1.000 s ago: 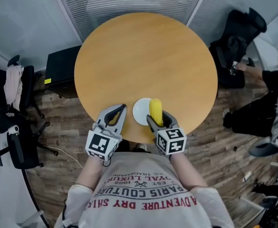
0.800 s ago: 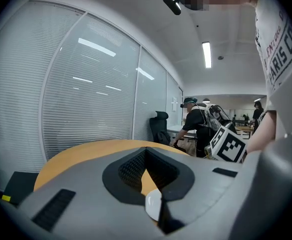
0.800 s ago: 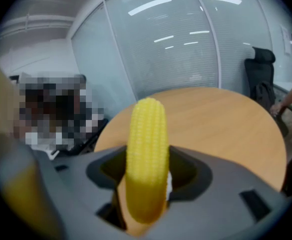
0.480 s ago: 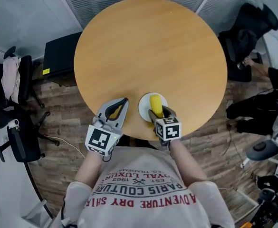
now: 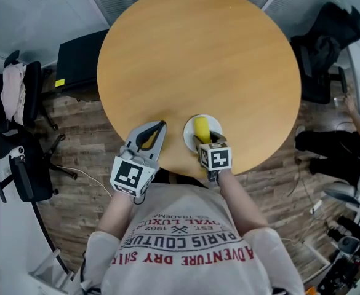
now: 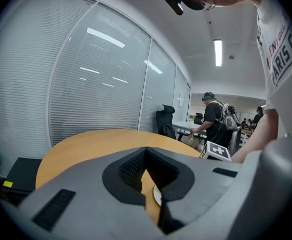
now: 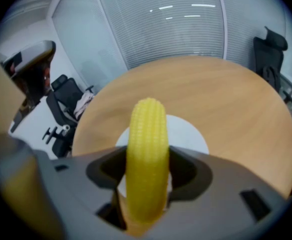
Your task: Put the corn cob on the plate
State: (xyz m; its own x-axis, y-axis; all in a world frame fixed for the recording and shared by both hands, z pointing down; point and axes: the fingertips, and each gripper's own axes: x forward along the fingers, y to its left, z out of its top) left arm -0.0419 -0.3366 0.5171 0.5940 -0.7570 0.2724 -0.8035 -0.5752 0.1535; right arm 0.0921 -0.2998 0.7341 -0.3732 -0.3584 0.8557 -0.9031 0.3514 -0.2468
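My right gripper (image 5: pixel 204 139) is shut on the yellow corn cob (image 5: pixel 200 128), holding it by its near end. The cob points away from me over the middle of the small white plate (image 5: pixel 190 137). The plate lies near the front edge of the round wooden table (image 5: pixel 198 48). In the right gripper view the corn cob (image 7: pixel 146 129) stands between the jaws with the plate (image 7: pixel 191 135) right behind it. I cannot tell whether cob and plate touch. My left gripper (image 5: pixel 160 126) hovers shut and empty to the left of the plate; a sliver of plate (image 6: pixel 156 196) shows through its jaws.
A black box (image 5: pixel 78 66) sits on the floor at the table's left. An office chair (image 5: pixel 20 134) with clothes stands further left, and another dark chair (image 5: pixel 324 42) at the right. Window blinds run behind the table.
The right gripper has carried the corn from the plate's right part to over its middle and seems to have sunk lower. The left gripper has barely moved.
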